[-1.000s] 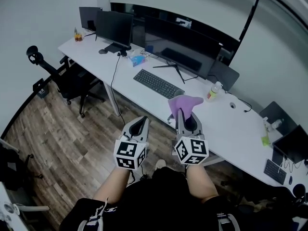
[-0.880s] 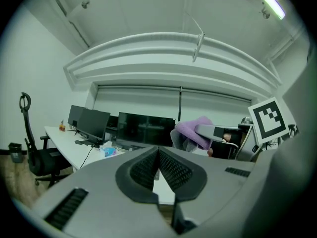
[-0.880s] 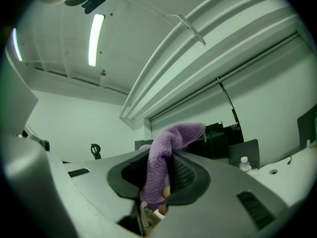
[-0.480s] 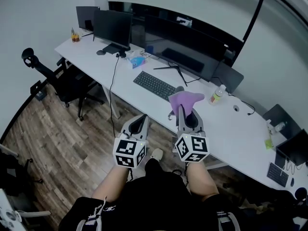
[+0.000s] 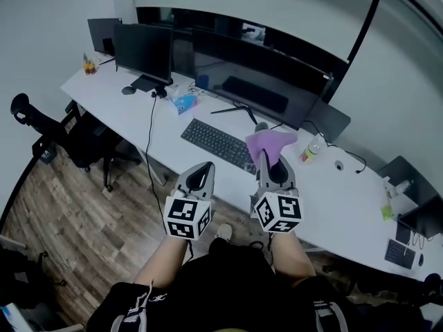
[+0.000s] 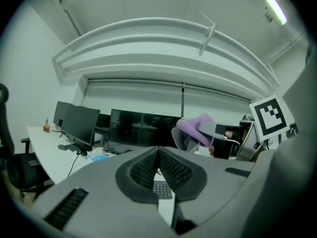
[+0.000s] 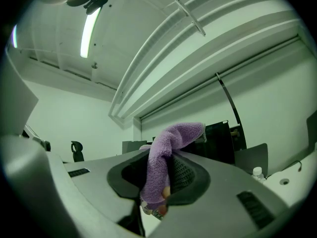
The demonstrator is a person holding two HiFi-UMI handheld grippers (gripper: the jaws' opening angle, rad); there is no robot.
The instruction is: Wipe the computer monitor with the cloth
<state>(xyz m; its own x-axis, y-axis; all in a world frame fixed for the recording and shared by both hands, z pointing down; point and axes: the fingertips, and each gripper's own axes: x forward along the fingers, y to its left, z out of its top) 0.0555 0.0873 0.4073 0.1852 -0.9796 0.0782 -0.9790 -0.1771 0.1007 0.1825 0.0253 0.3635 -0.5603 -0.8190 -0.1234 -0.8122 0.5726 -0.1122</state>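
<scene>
A wide black computer monitor (image 5: 256, 78) stands at the back of the long white desk (image 5: 325, 185). It also shows dark behind the jaws in the left gripper view (image 6: 143, 128). My right gripper (image 5: 264, 159) is shut on a purple cloth (image 5: 270, 142), which flops over the jaw tips in front of the monitor's lower right part. In the right gripper view the purple cloth (image 7: 166, 152) hangs between the jaws. My left gripper (image 5: 205, 169) is shut and holds nothing, beside the right one, over the desk's near edge.
A black keyboard (image 5: 216, 142) lies in front of the monitor. A smaller monitor (image 5: 143, 49) stands at the left, with a blue packet (image 5: 184, 103) near it. A bottle (image 5: 309, 149) and a dark panel (image 5: 325, 122) sit to the right. An office chair (image 5: 66, 133) stands on the wood floor.
The view has shifted: the desk and monitor now sit closer and further left in view. Both grippers stay side by side, the right one still holding the cloth.
</scene>
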